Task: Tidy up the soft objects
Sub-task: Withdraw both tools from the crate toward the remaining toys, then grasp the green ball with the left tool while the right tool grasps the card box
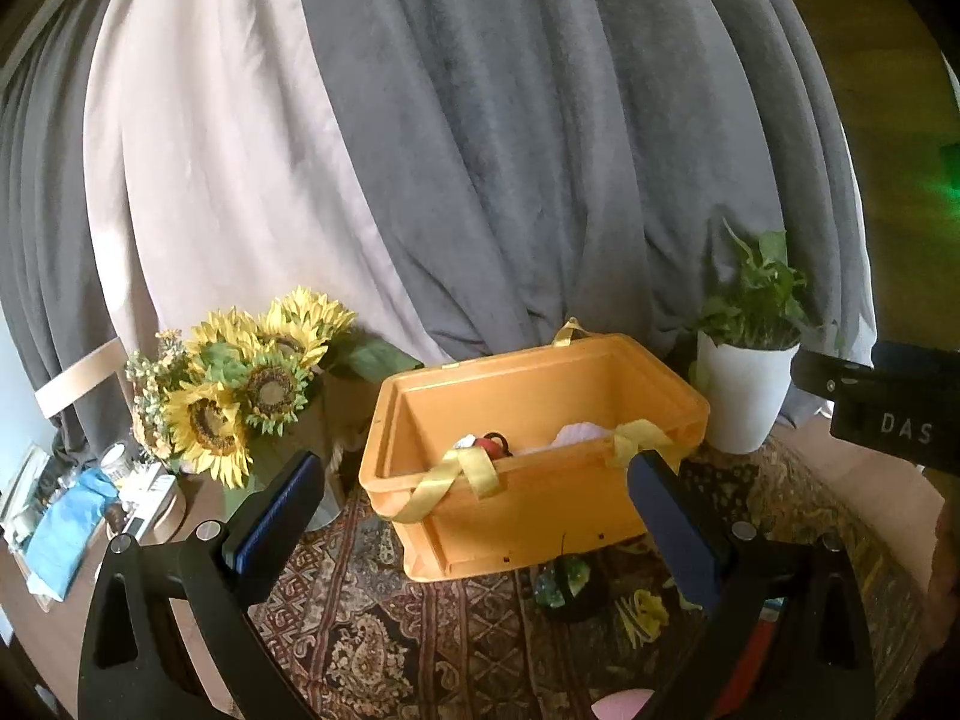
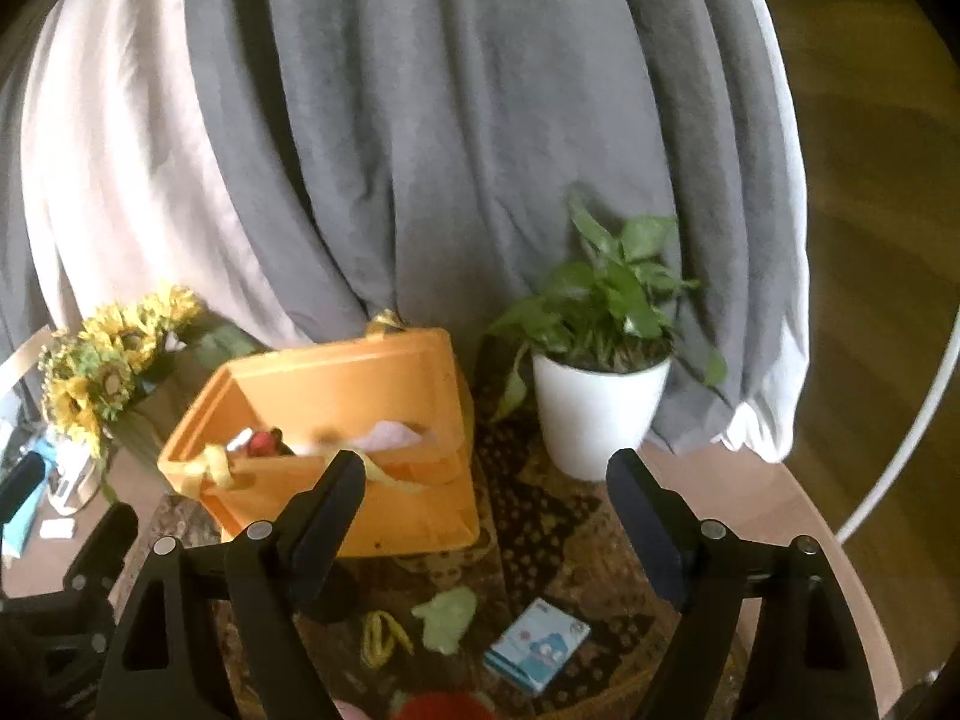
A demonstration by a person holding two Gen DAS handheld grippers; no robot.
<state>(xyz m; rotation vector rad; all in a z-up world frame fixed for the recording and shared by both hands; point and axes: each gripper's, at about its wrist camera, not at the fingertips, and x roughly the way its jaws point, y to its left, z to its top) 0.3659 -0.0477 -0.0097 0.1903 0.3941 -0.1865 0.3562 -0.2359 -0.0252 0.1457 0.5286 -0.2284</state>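
An orange plastic bin [image 1: 528, 516] with yellow ribbon handles stands on a patterned cloth; it also shows in the right wrist view [image 2: 360, 516]. Inside it lie a red toy [image 1: 489, 447] and a pale pink soft item [image 1: 579, 435]. My left gripper [image 1: 474, 474] is open and empty, level with the bin's near rim. My right gripper [image 2: 486, 471] is open and empty, above the cloth to the right of the bin. On the cloth in front lie a green soft piece [image 2: 447, 618], a yellow stringy piece [image 2: 381, 636], a small tissue pack [image 2: 537, 651] and a red item [image 2: 441, 708].
A white pot with a green plant [image 2: 597, 414] stands right of the bin. A sunflower bouquet [image 1: 240, 390] stands to its left. Grey and beige curtains [image 1: 480, 150] hang behind. A cluttered side table [image 1: 78, 510] is at far left. A dark glass object [image 1: 564, 585] sits by the bin's front.
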